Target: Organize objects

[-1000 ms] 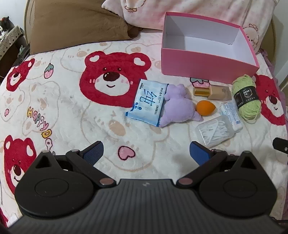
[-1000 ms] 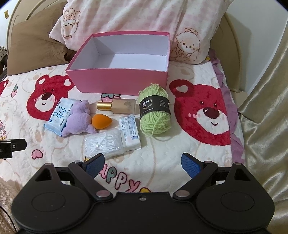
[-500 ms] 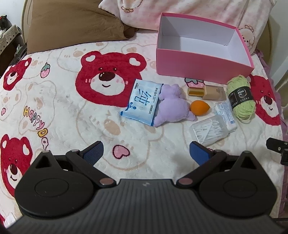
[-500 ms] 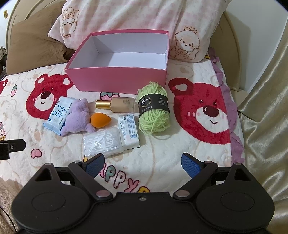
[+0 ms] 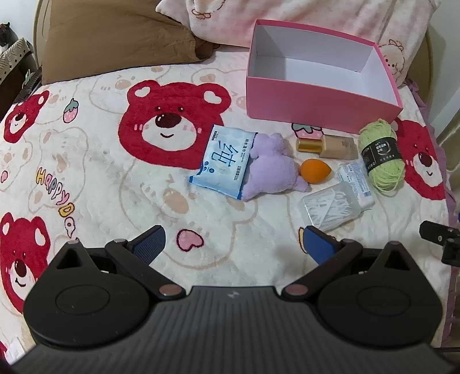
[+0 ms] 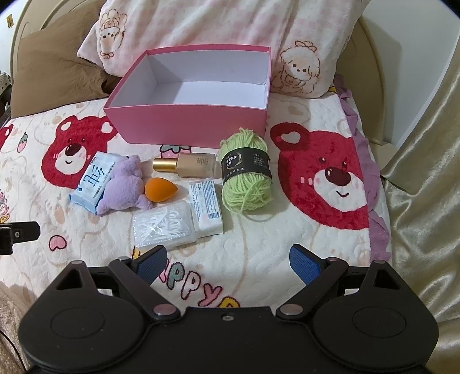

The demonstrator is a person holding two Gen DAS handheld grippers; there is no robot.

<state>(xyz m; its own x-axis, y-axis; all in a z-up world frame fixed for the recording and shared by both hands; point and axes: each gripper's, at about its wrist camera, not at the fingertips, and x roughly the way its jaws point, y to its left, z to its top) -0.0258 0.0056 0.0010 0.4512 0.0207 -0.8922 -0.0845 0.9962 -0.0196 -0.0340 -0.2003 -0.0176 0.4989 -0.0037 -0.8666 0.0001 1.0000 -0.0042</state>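
Left wrist view: the left gripper (image 5: 231, 244) hovers over the bear-print blanket (image 5: 86, 161) with its blue-padded jaws spread wide and nothing between them. Ahead of it and slightly to its right lies the cluster of loose items. Nearest the right fingertip is the clear box of cotton swabs (image 5: 330, 205), just beyond the pad but apart from it. A white packet (image 5: 356, 184) lies against the swab box. Farther ahead sit the blue wet-wipe pack (image 5: 221, 164) and the purple plush toy (image 5: 271, 169), the plush overlapping the pack's right edge. The orange makeup sponge (image 5: 314, 171) rests just beside the plush, the foundation bottle (image 5: 327, 145) lies on its side behind it, and the green yarn ball (image 5: 381, 155) sits to the right. The pink box (image 5: 316, 110) stands open behind them all, its white inside bare. A black part of the other gripper shows at the right edge.

Right wrist view: the right gripper (image 6: 228, 260) is likewise wide open and holds nothing. The cotton swabs (image 6: 164, 225) lie just ahead of its left fingertip, the white packet (image 6: 207, 207) touching them. The yarn ball (image 6: 247, 172) lies straight ahead, well apart from the jaws, with the foundation bottle (image 6: 189, 165), sponge (image 6: 159, 190), plush toy (image 6: 125, 184) and wet-wipe pack (image 6: 92, 181) to the left. The pink box (image 6: 189, 123) stands behind, against the pillows (image 6: 201, 23).
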